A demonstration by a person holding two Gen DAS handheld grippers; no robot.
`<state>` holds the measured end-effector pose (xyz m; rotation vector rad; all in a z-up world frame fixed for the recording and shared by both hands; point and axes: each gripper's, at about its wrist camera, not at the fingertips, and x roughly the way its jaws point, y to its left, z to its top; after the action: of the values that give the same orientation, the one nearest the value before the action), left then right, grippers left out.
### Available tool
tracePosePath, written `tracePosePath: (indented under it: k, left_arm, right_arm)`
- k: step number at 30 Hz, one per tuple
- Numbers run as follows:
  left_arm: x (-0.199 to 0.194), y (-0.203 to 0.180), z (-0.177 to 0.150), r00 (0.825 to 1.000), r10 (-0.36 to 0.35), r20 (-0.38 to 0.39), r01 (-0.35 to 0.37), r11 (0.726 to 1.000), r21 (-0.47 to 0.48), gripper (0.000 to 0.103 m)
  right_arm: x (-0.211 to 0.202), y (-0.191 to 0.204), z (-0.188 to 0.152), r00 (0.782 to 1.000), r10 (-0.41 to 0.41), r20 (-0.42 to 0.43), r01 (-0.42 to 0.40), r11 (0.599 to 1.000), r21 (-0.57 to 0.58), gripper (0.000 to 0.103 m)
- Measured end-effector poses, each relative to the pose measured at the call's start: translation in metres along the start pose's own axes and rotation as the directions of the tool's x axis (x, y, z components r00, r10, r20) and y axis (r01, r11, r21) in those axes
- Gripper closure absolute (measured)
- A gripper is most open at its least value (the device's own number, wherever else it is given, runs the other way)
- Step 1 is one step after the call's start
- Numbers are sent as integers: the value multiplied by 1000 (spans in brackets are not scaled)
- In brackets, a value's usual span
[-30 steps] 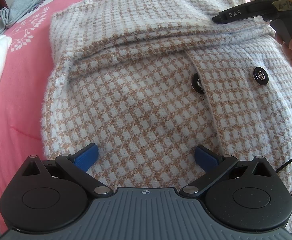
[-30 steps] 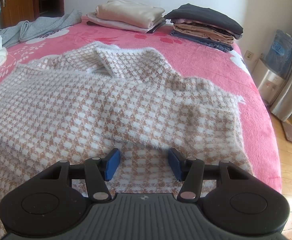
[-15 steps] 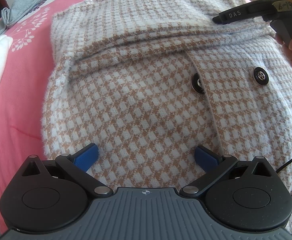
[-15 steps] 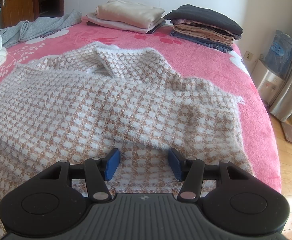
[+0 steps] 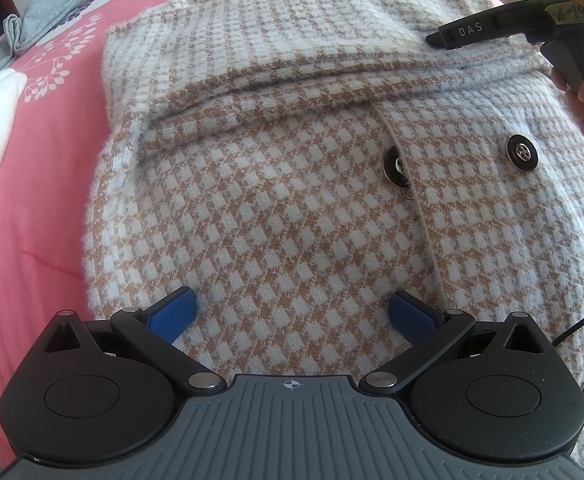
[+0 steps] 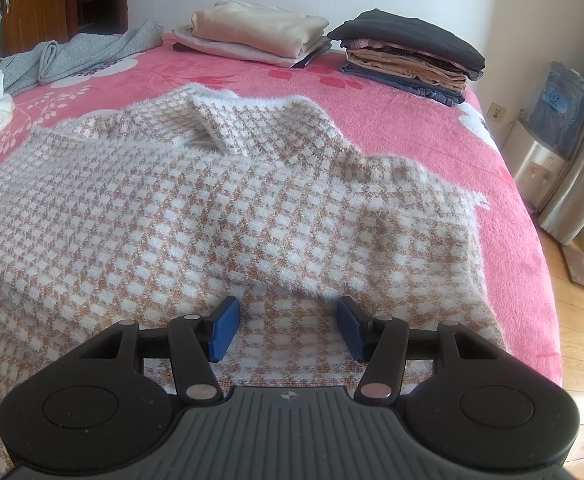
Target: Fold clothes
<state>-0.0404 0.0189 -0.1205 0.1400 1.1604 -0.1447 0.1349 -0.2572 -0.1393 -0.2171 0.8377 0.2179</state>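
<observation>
checked jacket (image 5: 292,208) is laid flat on the pink bed (image 6: 431,128), sleeves folded in. both jaws are apart, empty. next, the near hem must be pinched and lifted.

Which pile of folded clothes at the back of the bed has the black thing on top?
The right-hand pile, nearest the wall socket. A black garment tops it, over tan and blue layers. The left-hand pile is all cream and beige.

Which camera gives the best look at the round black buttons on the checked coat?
The left wrist view: a round black button faces the camera, with others nearby on the tan-and-white checked coat. The right wrist view shows none.
</observation>
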Motion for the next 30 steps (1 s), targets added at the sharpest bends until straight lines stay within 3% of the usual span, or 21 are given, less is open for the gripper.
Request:
tracePosePath:
  k: [12, 16, 18, 21, 23, 25, 27, 30]
  left_arm:
    - [-6, 5, 2, 1000, -7, -8, 7, 1000, 9, 0]
    - [-18, 18, 3, 995, -97, 32, 97, 995, -7, 0]
    - [-20, 15, 9, 976, -177, 127, 178, 984, 0, 0]
    - [-20, -2, 17, 942, -216, 257, 220, 975, 13, 0]
    - [-8, -24, 62, 929, -204, 308, 221, 975, -21, 0]
    - [4, -8, 95, 923, -190, 335, 228, 971, -76, 0]
    - [-1, 32, 120, 912, -192, 363, 245, 964, -105, 0]
    - [12, 52, 149, 898, -143, 417, 211, 970, -121, 0]
  right_arm:
    - [0, 0, 0, 1000, 0, 1, 0, 1000, -2, 46]
    - [0, 0, 0, 1000, 0, 2, 0, 1000, -3, 46]
    - [0, -1, 0, 1000, 2, 2, -2, 1000, -3, 46]
    - [0, -2, 0, 1000, 8, 2, -8, 1000, -6, 46]
    - [0, -2, 0, 1000, 12, 2, -12, 1000, -9, 46]
    - [0, -4, 2, 1000, 22, -5, -22, 1000, -9, 46]
    - [0, -6, 7, 999, 39, -25, -39, 999, -7, 45]
    - [-4, -14, 20, 996, 88, -33, -88, 996, 19, 44]
